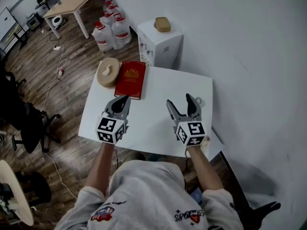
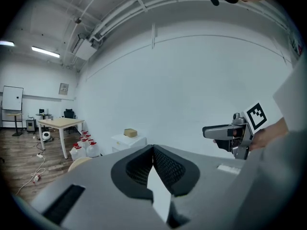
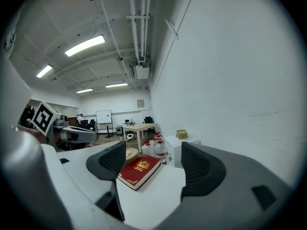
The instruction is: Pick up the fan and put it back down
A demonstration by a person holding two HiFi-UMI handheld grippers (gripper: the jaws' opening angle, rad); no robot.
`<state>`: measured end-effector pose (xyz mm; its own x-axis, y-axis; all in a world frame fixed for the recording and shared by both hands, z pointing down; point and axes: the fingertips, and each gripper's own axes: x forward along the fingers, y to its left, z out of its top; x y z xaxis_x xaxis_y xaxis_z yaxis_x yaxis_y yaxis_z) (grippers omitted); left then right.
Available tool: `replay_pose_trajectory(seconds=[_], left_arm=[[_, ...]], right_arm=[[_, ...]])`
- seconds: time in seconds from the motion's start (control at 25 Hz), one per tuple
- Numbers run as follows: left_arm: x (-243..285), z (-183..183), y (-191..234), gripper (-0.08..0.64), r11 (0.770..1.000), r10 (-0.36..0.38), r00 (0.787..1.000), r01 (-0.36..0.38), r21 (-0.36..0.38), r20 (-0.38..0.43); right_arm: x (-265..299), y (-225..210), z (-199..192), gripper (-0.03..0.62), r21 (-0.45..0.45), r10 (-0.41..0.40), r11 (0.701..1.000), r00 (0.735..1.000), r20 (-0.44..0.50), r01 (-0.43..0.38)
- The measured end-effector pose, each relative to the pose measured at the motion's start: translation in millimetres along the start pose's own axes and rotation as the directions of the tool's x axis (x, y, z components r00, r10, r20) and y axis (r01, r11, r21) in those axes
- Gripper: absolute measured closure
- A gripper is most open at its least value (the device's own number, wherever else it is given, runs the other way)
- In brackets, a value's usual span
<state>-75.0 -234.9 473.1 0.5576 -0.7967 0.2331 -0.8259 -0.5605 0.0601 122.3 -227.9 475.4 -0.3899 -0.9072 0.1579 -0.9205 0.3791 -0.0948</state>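
A round beige fan [image 1: 108, 71] lies flat on the far left corner of the white table [image 1: 192, 87], next to a red book [image 1: 130, 78]. My left gripper [image 1: 121, 101] hovers over the table just short of the book, its jaws together with nothing in them. My right gripper [image 1: 181, 101] hangs over the table's middle right with its jaws apart and empty. In the right gripper view the book [image 3: 140, 170] and the fan [image 3: 130, 153] lie ahead between the fingers of the right gripper [image 3: 156, 164]. The left gripper [image 2: 152, 150] view faces the wall, with only the fan's edge [image 2: 79, 163] showing.
A white cabinet [image 1: 160, 44] with a tan object [image 1: 162, 24] on top stands behind the table. Several water jugs [image 1: 112, 30] sit on the floor by a wooden table [image 1: 72, 4]. A black office chair [image 1: 29, 123] and cables are at the left.
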Motion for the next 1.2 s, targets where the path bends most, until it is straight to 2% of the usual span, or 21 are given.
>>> replay_pose_trajectory(seconds=[0.16, 0.4, 0.64, 0.84, 1.08, 1.2], left_arm=[[42.5, 2.2, -8.1, 0.555, 0.998, -0.058, 0.998, 0.058, -0.003, -0.015], [95.9, 10.6, -15.8, 0.555, 0.988, -0.152, 0.988, 0.153, 0.005, -0.039], [125.0, 3.2, -21.4, 0.555, 0.976, -0.219, 0.974, 0.220, -0.001, -0.063], [135.5, -7.8, -17.4, 0.555, 0.970, -0.245, 0.964, 0.243, -0.033, -0.102], [139.0, -21.6, 5.9, 0.555, 0.973, -0.230, 0.964, 0.226, -0.047, -0.135], [134.7, -26.7, 24.9, 0.555, 0.980, -0.200, 0.970, 0.194, -0.052, -0.140]], right_arm=[[17.2, -20.7, -0.3, 0.244, 0.006, -0.027, 1.000, 1.000, -0.011, 0.027], [27.9, -63.5, -0.9, 0.250, 0.028, -0.119, 0.992, 0.992, -0.040, 0.121], [22.8, -101.0, -32.1, 0.252, 0.052, -0.217, 0.973, 0.966, -0.140, 0.226], [12.1, -148.2, -79.2, 0.252, 0.105, -0.317, 0.929, 0.909, -0.269, 0.355], [15.1, -199.1, -140.1, 0.243, 0.164, -0.397, 0.852, 0.819, -0.415, 0.497], [21.3, -217.6, -169.0, 0.241, 0.181, -0.402, 0.817, 0.766, -0.501, 0.547]])
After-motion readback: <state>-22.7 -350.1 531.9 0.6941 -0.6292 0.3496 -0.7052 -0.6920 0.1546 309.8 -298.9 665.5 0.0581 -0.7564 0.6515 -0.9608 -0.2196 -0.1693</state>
